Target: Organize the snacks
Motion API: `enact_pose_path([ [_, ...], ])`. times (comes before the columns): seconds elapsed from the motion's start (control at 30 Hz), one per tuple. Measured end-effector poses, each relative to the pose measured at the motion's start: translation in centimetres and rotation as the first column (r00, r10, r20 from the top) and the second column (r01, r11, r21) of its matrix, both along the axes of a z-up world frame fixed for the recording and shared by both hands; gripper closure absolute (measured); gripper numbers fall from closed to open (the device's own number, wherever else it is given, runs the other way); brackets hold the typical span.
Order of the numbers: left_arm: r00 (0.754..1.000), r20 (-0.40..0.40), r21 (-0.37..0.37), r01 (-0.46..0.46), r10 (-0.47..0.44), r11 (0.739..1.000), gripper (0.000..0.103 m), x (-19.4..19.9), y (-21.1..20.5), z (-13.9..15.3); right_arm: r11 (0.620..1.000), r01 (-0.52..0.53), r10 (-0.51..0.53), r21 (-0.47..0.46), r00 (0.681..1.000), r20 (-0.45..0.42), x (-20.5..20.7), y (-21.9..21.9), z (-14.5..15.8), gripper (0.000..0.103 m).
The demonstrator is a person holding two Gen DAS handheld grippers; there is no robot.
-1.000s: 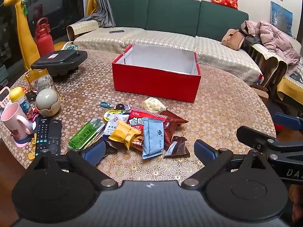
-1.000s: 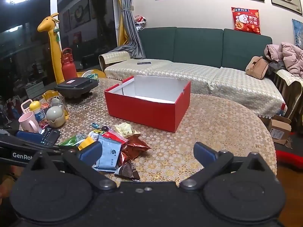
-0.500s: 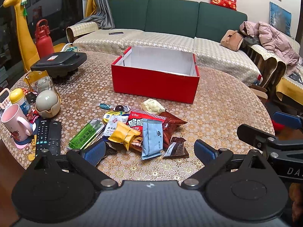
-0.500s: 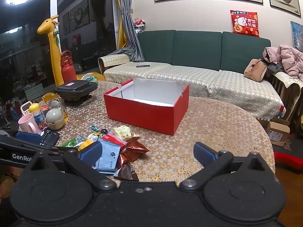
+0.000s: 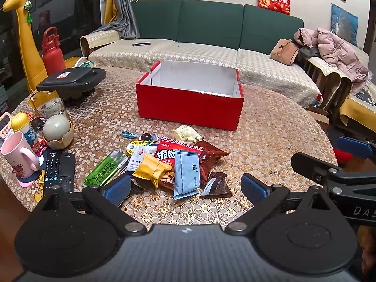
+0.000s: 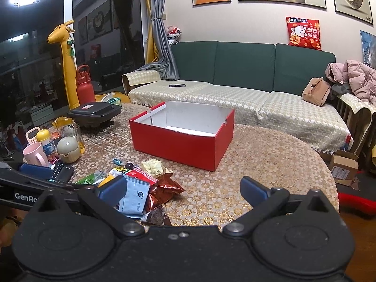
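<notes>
Over the last second both views have eased slightly back and up; nothing on the worktop (image 5: 270, 127) has moved. Left tongs (image 5: 185, 186) and right tongs (image 6: 183, 191) gape wide, empty. Snacks (image 5: 174, 162) still heaped mid-frame, below the empty red box (image 5: 188, 105): sorting not yet begun.
</notes>
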State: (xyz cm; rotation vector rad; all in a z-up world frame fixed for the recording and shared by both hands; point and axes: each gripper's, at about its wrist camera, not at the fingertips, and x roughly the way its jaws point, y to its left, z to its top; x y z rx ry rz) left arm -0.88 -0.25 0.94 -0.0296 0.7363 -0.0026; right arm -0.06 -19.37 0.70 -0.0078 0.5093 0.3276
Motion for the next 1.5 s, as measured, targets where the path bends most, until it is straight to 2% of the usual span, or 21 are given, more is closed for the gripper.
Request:
enact_pose_path([
  [0.63, 1.000, 0.025, -0.030, 0.016, -0.016, 0.999, 0.002, -0.4, 0.2, 0.4, 1.000, 0.003, -0.002, -0.021, 1.000, 0.030, -0.8, 0.1, 0.7, 0.001],
  [1.03, 1.000, -0.014, -0.064, -0.002, 0.001, 0.998, 0.003, 0.8, 1.6, -1.2, 0.998, -0.031, 0.031, -0.055, 1.000, 0.004, 0.1, 1.0, -0.2, 0.003],
  [1.3, 0.999, -0.053, -0.070, -0.008, 0.005, 0.998, 0.003, 2.3, 2.9, -3.1, 0.980, -0.159, 0.150, -0.120, 0.985, -0.081, 2.4, 3.0, -2.7, 0.005],
  [1.5, 0.997, -0.078, -0.076, -0.026, 0.020, 0.997, 0.003, 3.6, 3.8, -4.4, 0.948, -0.279, 0.246, -0.156, 0.948, -0.204, 5.3, 4.8, -6.5, 0.011],
])
